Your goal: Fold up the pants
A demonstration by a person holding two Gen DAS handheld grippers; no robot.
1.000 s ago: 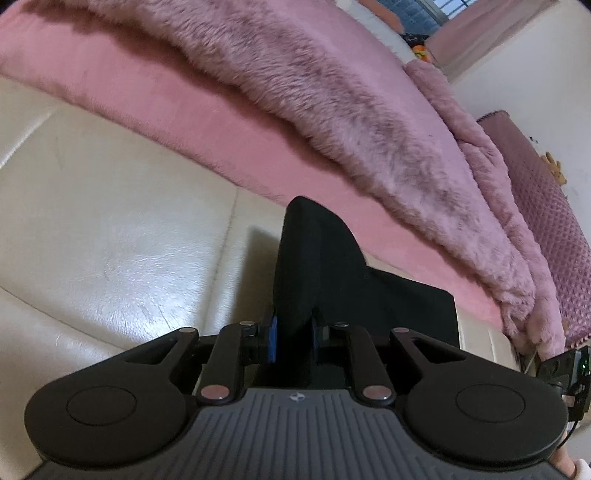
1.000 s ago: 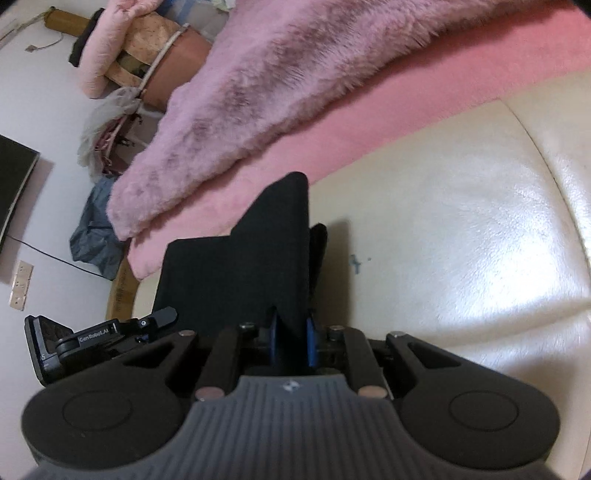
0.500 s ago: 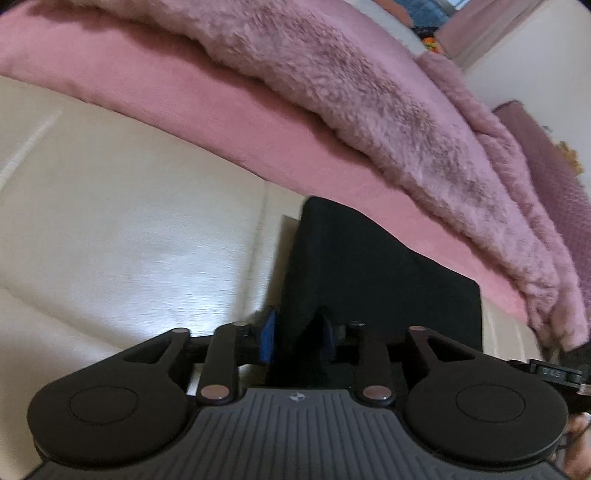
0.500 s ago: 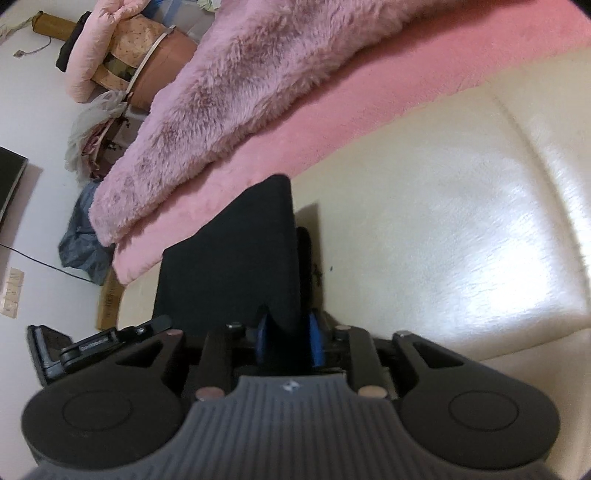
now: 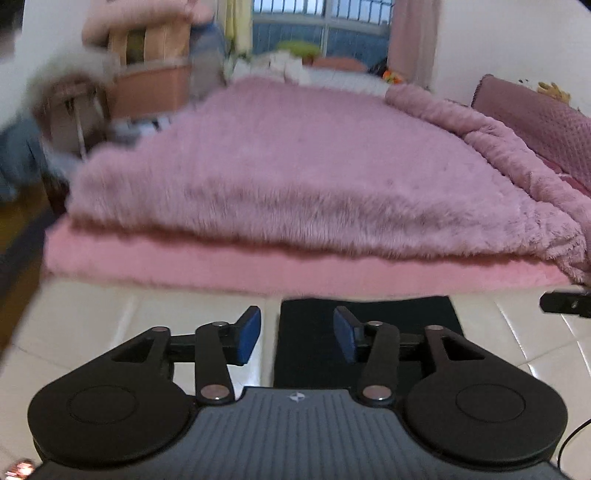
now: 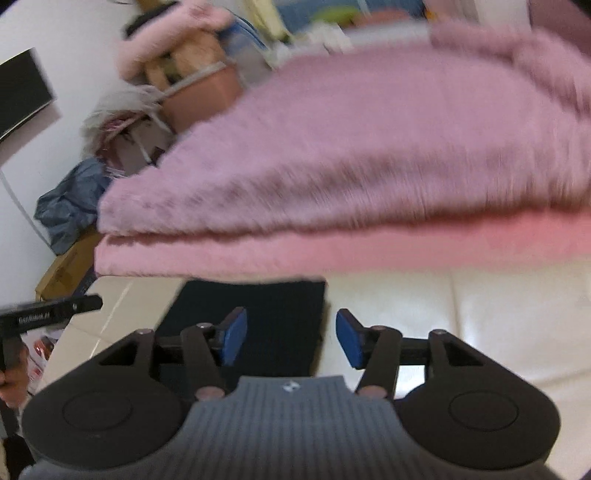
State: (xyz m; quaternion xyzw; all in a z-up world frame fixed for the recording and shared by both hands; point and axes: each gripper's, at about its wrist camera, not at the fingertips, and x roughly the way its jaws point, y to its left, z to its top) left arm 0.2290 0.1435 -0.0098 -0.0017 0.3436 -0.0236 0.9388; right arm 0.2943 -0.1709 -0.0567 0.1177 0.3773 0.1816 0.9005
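The black pants point(image 5: 399, 317) lie flat as a folded rectangle on the cream leather surface point(image 5: 92, 317), just in front of the pink bedding. My left gripper point(image 5: 297, 334) is open and empty, raised over the pants' left edge. My right gripper point(image 6: 291, 339) is open and empty over the right edge of the pants point(image 6: 273, 310). The other gripper's tip shows at the right edge of the left wrist view point(image 5: 565, 302) and at the left edge of the right wrist view point(image 6: 51, 310).
A pink fluffy blanket point(image 5: 295, 177) on a pink mattress point(image 5: 258, 266) rises right behind the pants. Chairs, clothes and boxes point(image 6: 74, 206) stand at the far left, a window point(image 5: 321, 33) at the back. The cream surface point(image 6: 461, 314) stretches to the right.
Both grippers have let go of the pants edge and opened. The pants have dropped flat onto the surface. Both grippers have lifted and tilted up, so both views show the room.
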